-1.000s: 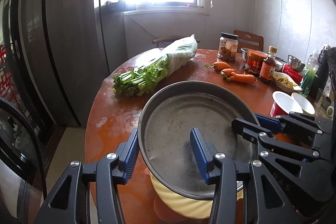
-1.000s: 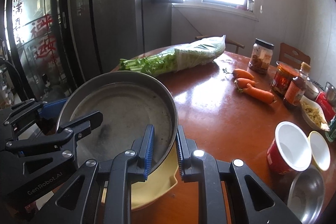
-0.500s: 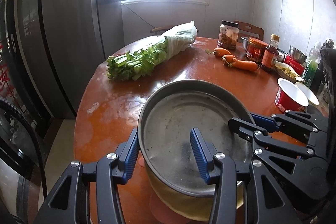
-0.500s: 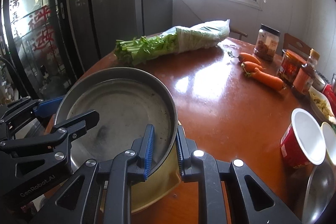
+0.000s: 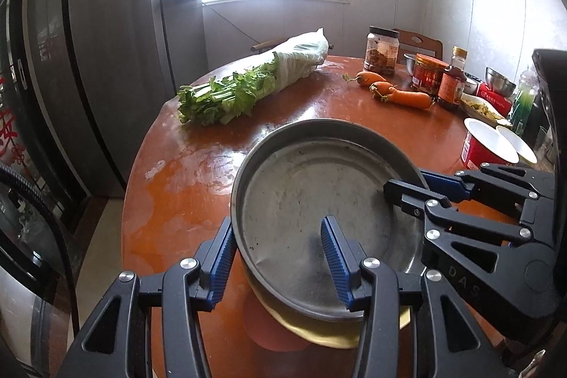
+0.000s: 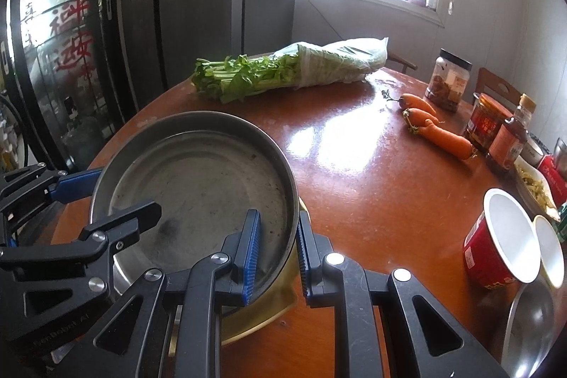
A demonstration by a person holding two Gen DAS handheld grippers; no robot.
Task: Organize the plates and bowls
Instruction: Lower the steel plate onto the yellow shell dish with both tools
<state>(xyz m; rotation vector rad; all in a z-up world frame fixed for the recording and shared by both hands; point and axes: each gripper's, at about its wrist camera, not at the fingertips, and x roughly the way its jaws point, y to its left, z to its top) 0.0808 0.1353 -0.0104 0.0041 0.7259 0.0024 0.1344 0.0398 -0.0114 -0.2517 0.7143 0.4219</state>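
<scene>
A round grey metal pan (image 5: 315, 201) rests on a yellow dish (image 5: 326, 335) near the table's front edge; the pan also shows in the right wrist view (image 6: 198, 186), as does the yellow dish (image 6: 273, 303). My left gripper (image 5: 276, 261) is open, with its jaws astride the pan's near-left rim. My right gripper (image 6: 274, 254) also has its jaws astride the pan's rim, with a gap between each pad and the rim. The right gripper shows in the left wrist view (image 5: 418, 186) at the pan's right side.
On the round red-brown table (image 5: 184, 172) lie a bagged celery bunch (image 5: 248, 87) and carrots (image 5: 400, 91). Jars and bottles (image 5: 428, 73) stand at the back right. A red cup (image 6: 503, 240), a white bowl (image 6: 549, 243) and a steel bowl (image 6: 531, 328) stand at the right.
Both grippers and the pan have moved back toward the table's front edge, so more table shows beyond the pan. The right gripper's jaws have opened a little around the rim.
</scene>
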